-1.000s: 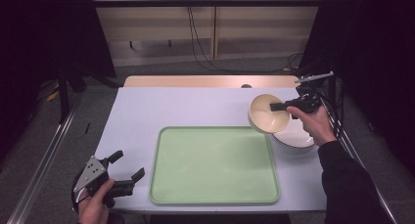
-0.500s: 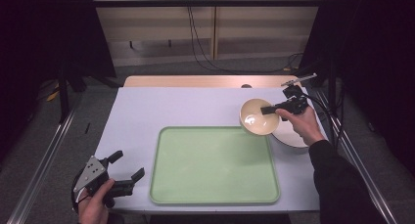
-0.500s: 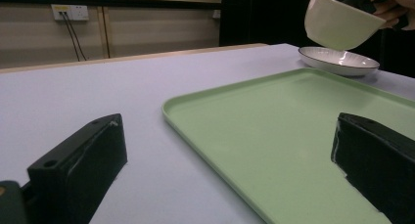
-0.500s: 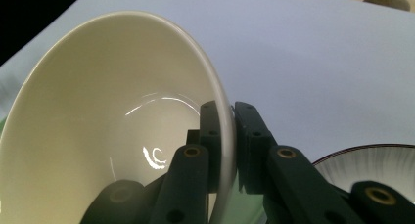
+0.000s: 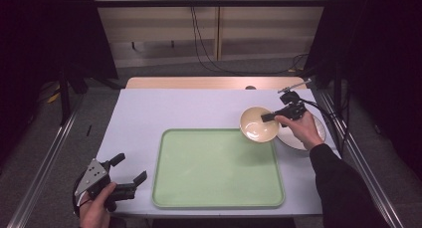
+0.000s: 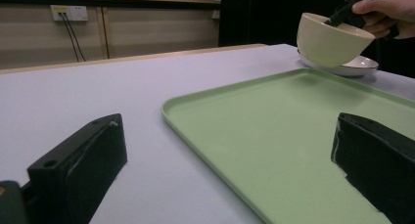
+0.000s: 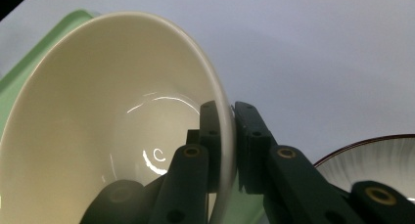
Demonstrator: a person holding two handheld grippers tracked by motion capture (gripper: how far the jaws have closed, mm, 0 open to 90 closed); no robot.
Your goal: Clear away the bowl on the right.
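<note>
Right gripper [image 5: 269, 117] pinches cream bowl [image 5: 258, 124] rim, lifted

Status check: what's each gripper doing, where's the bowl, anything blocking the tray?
Right gripper clamped on cream bowl rim, lifted at green tray corner. Left gripper open, idle. Tray surface bare.

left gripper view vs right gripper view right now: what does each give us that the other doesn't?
Left gripper view alone: the left hand-held gripper, its black jaws wide apart with nothing between them, and the cream ceramic bowl seen from the side, lifted above the tray's far corner.

Right gripper view alone: the right hand-held gripper pinching the bowl's wall, one jaw inside the rim and one outside, plus the bowl's glossy inside.

Both: the cream bowl, the pale green rectangular plastic tray, the white dark-rimmed plate and the grey-lilac tabletop.
</note>
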